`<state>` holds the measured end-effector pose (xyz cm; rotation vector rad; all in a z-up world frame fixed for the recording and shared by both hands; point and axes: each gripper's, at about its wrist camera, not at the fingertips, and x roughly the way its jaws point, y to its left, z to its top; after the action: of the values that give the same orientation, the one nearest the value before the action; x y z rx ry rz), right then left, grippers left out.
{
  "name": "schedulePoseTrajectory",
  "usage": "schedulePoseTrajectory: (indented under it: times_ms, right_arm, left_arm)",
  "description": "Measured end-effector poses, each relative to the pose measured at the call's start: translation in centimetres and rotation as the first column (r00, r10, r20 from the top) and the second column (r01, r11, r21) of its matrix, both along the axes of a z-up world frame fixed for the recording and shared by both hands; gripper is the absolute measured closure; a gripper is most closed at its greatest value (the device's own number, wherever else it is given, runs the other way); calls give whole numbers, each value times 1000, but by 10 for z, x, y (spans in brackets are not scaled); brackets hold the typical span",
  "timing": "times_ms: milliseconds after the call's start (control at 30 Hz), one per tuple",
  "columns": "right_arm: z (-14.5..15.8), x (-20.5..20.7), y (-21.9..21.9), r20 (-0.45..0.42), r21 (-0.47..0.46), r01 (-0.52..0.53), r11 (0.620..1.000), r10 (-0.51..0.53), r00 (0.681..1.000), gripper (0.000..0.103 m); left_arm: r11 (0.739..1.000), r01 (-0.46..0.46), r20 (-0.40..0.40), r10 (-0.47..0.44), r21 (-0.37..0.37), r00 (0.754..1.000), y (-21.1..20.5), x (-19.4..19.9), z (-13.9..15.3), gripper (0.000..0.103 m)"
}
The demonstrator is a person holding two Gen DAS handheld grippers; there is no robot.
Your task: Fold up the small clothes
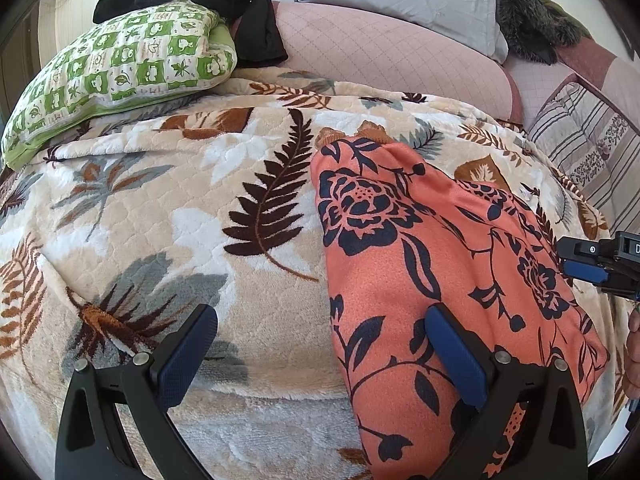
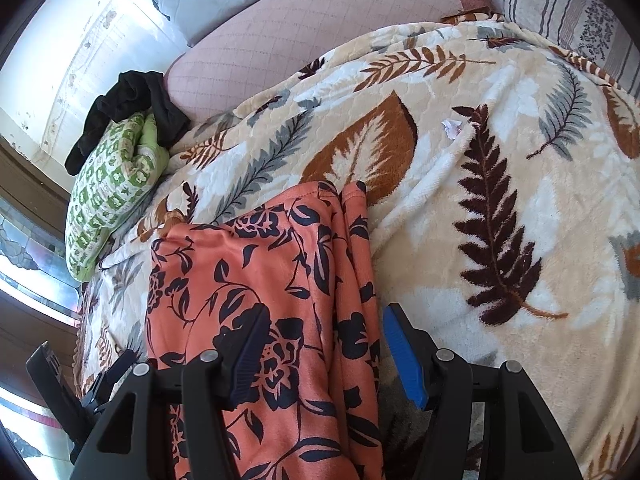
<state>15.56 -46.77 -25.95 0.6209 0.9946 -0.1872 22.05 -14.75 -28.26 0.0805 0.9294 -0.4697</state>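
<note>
At the far left of your left wrist view a green checked pillow (image 1: pixel 120 68) lies on the bed with a black garment (image 1: pixel 224 4) draped over its top edge. Your left gripper (image 1: pixel 320 354) hangs over the leaf-print blanket (image 1: pixel 160 200) with its jaws spread wide and holding nothing; its right-hand finger (image 1: pixel 456 356) sits above the cloth's left edge, though you cannot tell whether it touches. The orange floral garment (image 1: pixel 440 272) lies flat on the blanket, its long axis running from the near edge of the bed away toward the pink quilted bedding (image 1: pixel 380 48), the far end narrower. At the right edge your right gripper (image 1: pixel 588 262) shows beside the cloth. In your right wrist view the right gripper (image 2: pixel 326 354) is also wide open and empty, straddling the right-hand folded edge of the orange floral garment (image 2: pixel 248 264), which again points away from you.
</note>
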Motion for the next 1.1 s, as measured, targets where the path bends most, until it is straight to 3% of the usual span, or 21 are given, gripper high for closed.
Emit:
schedulePoseTrajectory:
  times_ms: [867,1000,1100]
  right_arm:
    - [-16,-1,-6,-45,77,-49,996,52,998,40]
    - [-15,-2,-6,-42,80,-48,996,51,998,40]
    - [-9,-6,-7,-13,68,-43,997,44,999,40]
  left_arm:
    - [1000,-1,-29,0,-23,1000,0,2,-3,0]
    - [997,13,-96,-21,-80,995,5,11,-1,0]
    - [979,46,-166,-80,-199,983,11,16,2,0]
